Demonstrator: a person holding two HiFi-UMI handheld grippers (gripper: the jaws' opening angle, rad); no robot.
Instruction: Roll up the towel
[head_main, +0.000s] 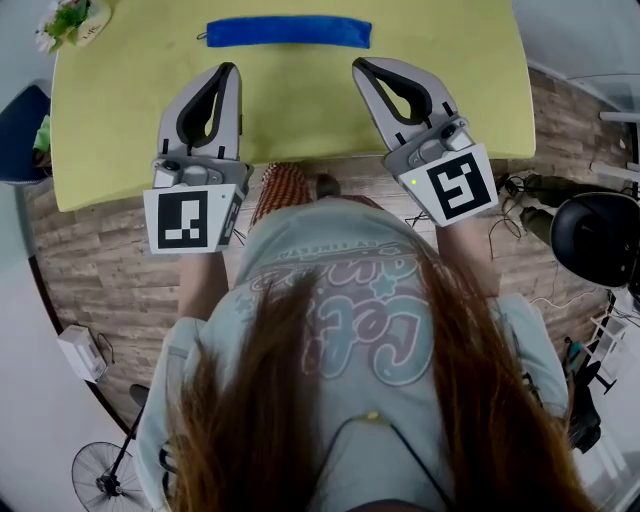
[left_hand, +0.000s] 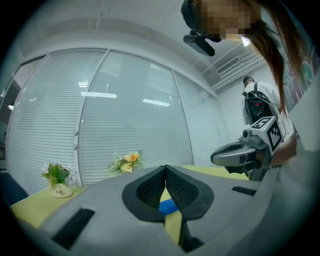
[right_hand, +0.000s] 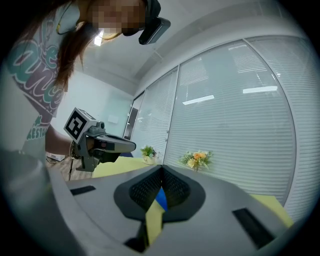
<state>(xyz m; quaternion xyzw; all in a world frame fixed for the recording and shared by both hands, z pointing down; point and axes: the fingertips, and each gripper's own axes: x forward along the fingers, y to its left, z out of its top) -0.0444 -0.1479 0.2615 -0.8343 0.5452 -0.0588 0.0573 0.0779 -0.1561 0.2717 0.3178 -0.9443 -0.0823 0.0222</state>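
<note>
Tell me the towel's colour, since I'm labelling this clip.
Blue. The towel lies on the yellow-green table; the head view shows it best.

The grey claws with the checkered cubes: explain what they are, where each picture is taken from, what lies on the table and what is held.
They are hand-held tools, no robot: a person holds a two-jaw gripper in each hand. The head view looks down from a camera on the person's head, showing the left gripper and the right gripper above a yellow table. The other two pictures come from cameras riding on each gripper, looking along its jaws. On the table lies a blue towel, a long narrow strip at the far side, with a small potted plant at a corner. Both grippers have their jaws shut and hold nothing; the towel lies beyond them.
</note>
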